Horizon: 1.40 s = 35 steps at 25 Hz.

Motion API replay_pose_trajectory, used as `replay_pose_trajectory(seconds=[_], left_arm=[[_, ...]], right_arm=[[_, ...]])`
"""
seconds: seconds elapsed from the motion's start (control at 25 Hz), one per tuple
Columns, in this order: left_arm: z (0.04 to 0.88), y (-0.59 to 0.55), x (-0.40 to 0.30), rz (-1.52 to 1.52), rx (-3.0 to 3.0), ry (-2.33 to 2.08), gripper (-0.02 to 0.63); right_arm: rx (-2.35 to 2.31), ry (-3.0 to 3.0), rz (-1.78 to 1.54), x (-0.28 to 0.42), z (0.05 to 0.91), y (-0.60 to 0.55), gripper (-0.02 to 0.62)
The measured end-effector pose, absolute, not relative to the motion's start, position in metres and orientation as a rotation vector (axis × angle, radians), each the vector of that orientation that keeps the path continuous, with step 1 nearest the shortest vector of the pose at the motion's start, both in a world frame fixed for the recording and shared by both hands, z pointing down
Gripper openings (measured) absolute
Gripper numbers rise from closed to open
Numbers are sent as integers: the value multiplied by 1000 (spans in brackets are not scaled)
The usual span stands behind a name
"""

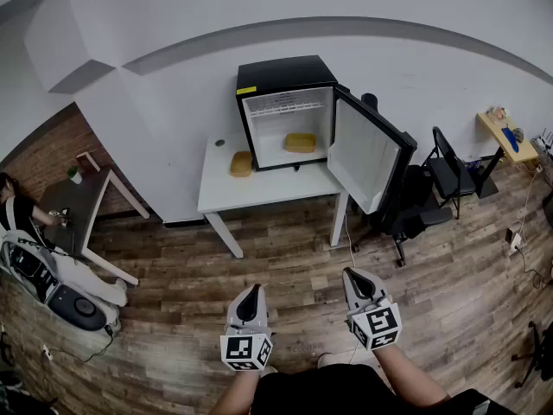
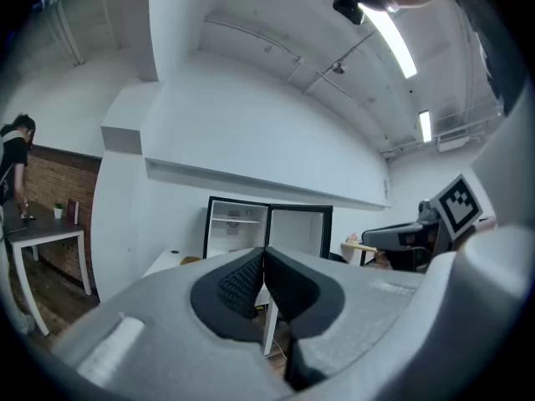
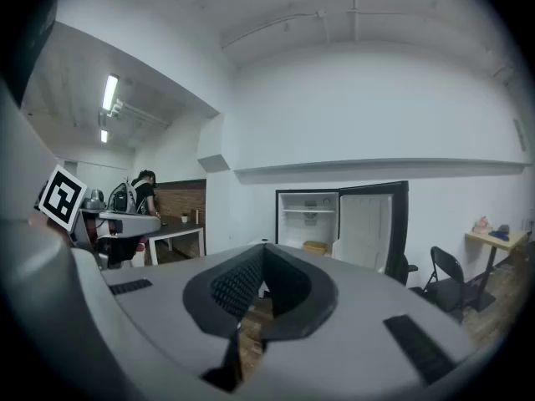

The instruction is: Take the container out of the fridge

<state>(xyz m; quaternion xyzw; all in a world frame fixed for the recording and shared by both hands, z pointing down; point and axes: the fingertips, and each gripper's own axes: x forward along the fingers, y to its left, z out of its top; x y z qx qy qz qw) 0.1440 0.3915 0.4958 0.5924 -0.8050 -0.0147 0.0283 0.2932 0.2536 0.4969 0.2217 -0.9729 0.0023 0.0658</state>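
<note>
A small black fridge stands on a white table with its door swung open to the right. A tan container lies on the fridge floor inside. A second tan container sits on the table left of the fridge. Both grippers hang low and far from the fridge, over the wooden floor. My left gripper is shut and holds nothing. My right gripper is shut too, also empty. The right gripper view shows the open fridge with the container in it.
A dark desk with a seated person is at the left, a backpack on the floor by it. Black chairs and a small wooden shelf stand to the right of the fridge.
</note>
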Motion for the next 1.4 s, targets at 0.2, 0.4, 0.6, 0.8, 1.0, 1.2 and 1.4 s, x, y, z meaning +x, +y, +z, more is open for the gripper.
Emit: replay_pose_trajectory(seconds=[0.2,0.4,0.6,0.8,1.0,1.2,1.4], left_arm=[[500,376,149,-49,1813,-2489,15],[505,372,162,-49,1781,-2498,15],[508,363,174,-62,1770,-2490,15],[510,347,171,-66,1788,-2477,15],[515,321,161,-42,1837,-2439,15],[518,286,137,-56,1858,-2408,15],[524,254,92,-71,1843,-2393,15]], right_arm=[[683,-2958,88,297,508,239,-5],[670,-2933,89,305,519,228,-5],[660,-2908,117,310,534,216,-5],[670,-2912,118,307,536,207,-5],[686,-2893,136,295,543,196,-5],[713,-2877,139,276,545,169,-5],[690,-2867,125,235,543,141,-5]])
